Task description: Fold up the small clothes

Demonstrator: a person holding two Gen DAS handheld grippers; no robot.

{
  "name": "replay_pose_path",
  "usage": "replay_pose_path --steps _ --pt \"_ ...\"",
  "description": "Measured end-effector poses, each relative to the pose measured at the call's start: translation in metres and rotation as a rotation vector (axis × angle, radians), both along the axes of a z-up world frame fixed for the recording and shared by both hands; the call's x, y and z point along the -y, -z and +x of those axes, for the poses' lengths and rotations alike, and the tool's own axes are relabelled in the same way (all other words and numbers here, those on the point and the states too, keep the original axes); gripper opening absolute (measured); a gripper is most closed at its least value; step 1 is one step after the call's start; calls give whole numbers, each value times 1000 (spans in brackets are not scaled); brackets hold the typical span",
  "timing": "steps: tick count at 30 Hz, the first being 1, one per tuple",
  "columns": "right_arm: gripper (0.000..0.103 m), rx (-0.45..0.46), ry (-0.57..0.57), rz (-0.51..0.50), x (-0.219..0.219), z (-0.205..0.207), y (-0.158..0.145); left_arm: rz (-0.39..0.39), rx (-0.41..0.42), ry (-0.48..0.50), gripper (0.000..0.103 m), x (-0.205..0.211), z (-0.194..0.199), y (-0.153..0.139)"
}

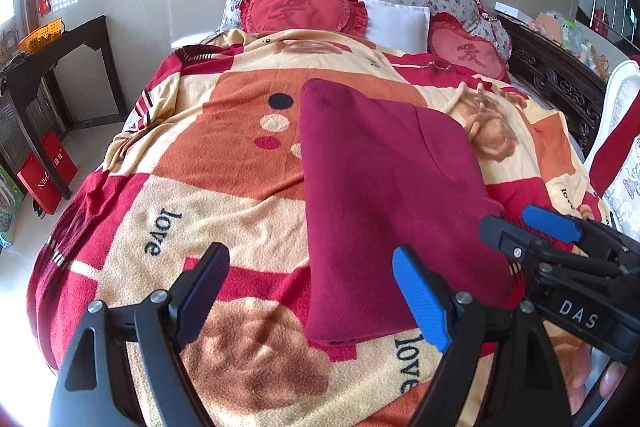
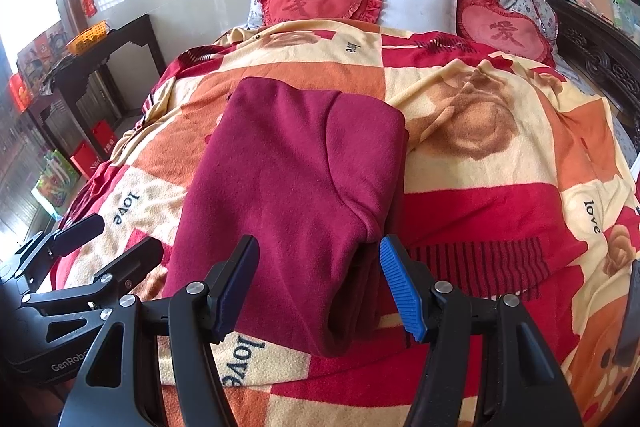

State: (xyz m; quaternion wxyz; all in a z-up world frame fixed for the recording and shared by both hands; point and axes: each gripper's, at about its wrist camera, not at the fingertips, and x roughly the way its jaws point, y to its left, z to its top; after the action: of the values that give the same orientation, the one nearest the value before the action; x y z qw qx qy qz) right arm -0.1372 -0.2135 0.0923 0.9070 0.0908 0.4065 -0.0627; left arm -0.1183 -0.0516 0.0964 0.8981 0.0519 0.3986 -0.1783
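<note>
A dark red garment (image 1: 384, 195) lies folded into a long rectangle on the patterned blanket (image 1: 224, 187); it also shows in the right wrist view (image 2: 296, 187). My left gripper (image 1: 316, 291) is open and empty, hovering just before the garment's near left corner. My right gripper (image 2: 320, 287) is open and empty, its jaws standing either side of the garment's near end. The right gripper also shows in the left wrist view (image 1: 532, 227), and the left gripper in the right wrist view (image 2: 108, 239).
Two red heart cushions (image 1: 304, 7) and a white pillow (image 1: 396, 23) lie at the head of the bed. A dark wooden table (image 1: 60, 75) stands at the left with red boxes (image 1: 46, 171) on the floor. A carved dark bed frame (image 1: 560, 83) runs along the right.
</note>
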Motion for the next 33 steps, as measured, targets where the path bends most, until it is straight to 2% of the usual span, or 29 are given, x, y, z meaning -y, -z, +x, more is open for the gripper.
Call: replay_pose_path --steps 33 --pt "44 -21 -19 -10 -2 8 6 -1 -13 -3 87 1 5 4"
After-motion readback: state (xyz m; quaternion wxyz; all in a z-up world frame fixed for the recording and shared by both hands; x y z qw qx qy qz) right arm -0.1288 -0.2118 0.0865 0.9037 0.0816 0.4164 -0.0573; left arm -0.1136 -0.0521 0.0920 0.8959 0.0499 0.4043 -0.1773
